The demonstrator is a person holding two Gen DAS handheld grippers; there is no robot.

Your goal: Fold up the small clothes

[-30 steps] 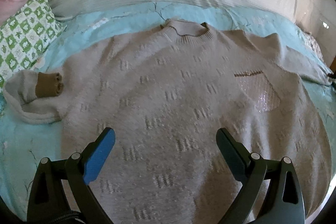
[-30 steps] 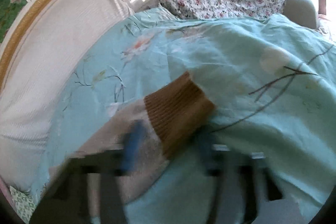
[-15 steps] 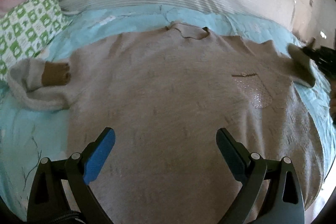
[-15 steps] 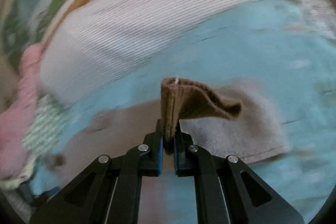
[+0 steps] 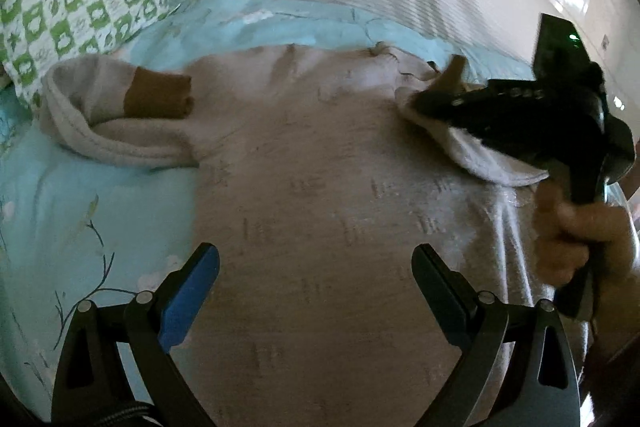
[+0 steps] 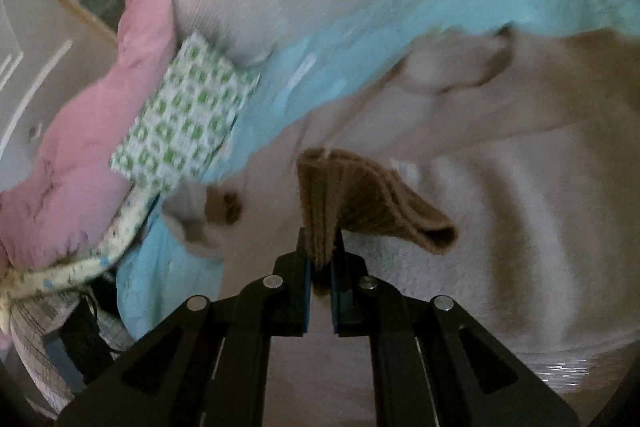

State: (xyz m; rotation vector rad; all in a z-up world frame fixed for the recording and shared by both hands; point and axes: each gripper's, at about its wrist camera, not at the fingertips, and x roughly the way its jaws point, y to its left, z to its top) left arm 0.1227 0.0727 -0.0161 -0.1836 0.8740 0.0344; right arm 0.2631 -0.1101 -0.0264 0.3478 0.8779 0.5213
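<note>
1. Your right gripper (image 6: 320, 263) is clenched on the brown ribbed cuff (image 6: 360, 199) of the sweater's sleeve; the knit stands pinched upright between the blue pads and flops off to the right of the jaws.
2. Seen from your left wrist, your hand (image 5: 576, 239) grips that tool's handle, and the pale sleeve (image 5: 472, 147) trails beneath its jaws over the sweater's chest.
3. Your left gripper (image 5: 316, 267) is released, jaws spread wide with nothing between them, hovering above the lower body of the beige sweater (image 5: 320, 207).
4. The sweater lies flat on the turquoise bedsheet (image 5: 80, 207), directly ahead of the left jaws.
5. Its other sleeve (image 5: 112, 115) sits doubled over, ahead and to the left of the left jaws, near the green checked pillow (image 5: 80, 3).
</note>
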